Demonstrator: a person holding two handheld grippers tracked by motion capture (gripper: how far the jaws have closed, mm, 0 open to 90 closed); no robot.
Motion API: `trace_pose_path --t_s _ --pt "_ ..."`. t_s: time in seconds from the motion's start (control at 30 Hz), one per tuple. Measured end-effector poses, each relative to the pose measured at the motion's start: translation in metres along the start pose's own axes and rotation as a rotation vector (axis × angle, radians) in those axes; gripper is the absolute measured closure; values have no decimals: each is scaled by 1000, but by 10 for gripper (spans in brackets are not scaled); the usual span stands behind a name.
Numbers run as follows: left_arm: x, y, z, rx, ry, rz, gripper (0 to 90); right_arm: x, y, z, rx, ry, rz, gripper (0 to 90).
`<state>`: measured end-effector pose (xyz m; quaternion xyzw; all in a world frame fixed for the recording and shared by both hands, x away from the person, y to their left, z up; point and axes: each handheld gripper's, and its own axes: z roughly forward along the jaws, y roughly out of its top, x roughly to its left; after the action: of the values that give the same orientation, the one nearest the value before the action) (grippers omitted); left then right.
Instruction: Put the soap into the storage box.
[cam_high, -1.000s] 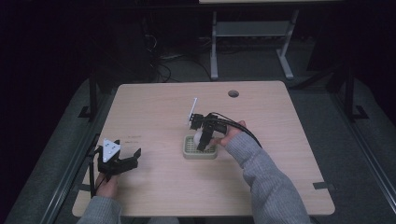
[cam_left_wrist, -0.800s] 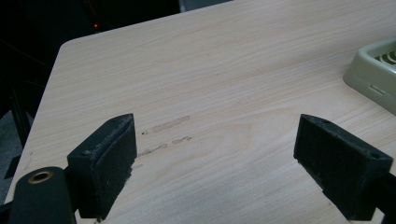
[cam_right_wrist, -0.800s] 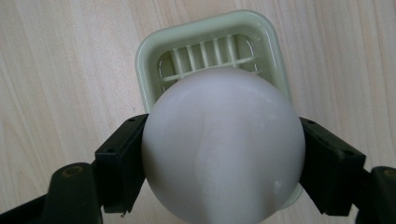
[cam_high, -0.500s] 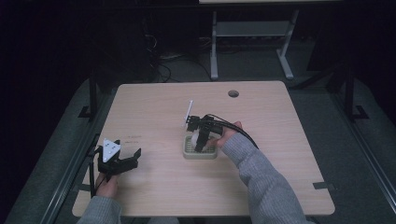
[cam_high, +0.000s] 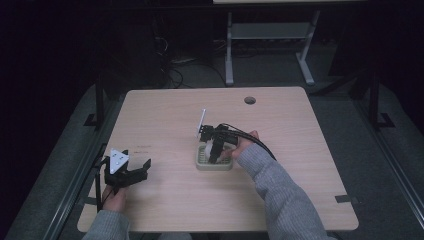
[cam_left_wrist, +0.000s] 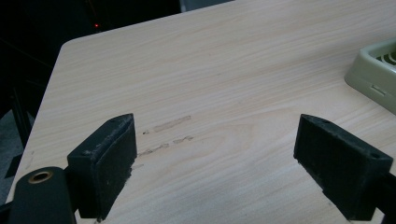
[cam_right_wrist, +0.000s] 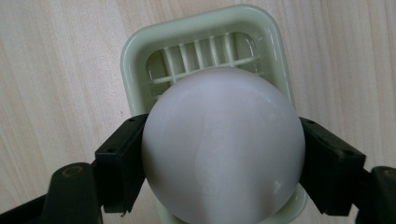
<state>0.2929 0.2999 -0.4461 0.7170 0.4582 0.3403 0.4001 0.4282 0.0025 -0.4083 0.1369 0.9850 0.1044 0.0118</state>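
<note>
In the right gripper view my right gripper (cam_right_wrist: 222, 163) is shut on a smooth white ball (cam_right_wrist: 222, 144), one jaw on each side of it. The ball hangs right over a pale green slatted tray (cam_right_wrist: 140, 46). In the high view that gripper (cam_high: 212, 152) points down over the tray (cam_high: 200, 164) at the table's middle, and the ball (cam_high: 204, 149) shows only faintly. My left gripper (cam_high: 144, 169) rests near the table's front left corner. It is open (cam_left_wrist: 217, 158), with bare wood between its jaws, and the tray's corner (cam_left_wrist: 373, 70) lies to its far right.
The light wooden table (cam_high: 300, 150) has a round cable hole (cam_high: 249, 100) at the back right. Faint scuff marks (cam_left_wrist: 168, 126) lie ahead of the left gripper. Dark floor, cables and a desk frame (cam_high: 270, 40) lie beyond the far edge.
The right hand has turned slightly over the tray, so the plate on its gripper now shows more edge-on. The left gripper has stayed put.
</note>
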Motion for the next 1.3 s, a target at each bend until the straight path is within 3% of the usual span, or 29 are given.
trace_pose_path --t_s 1.3 --pt "1 0 -1 -10 5 -8 128 -2 -4 6 -2 2 9 238"
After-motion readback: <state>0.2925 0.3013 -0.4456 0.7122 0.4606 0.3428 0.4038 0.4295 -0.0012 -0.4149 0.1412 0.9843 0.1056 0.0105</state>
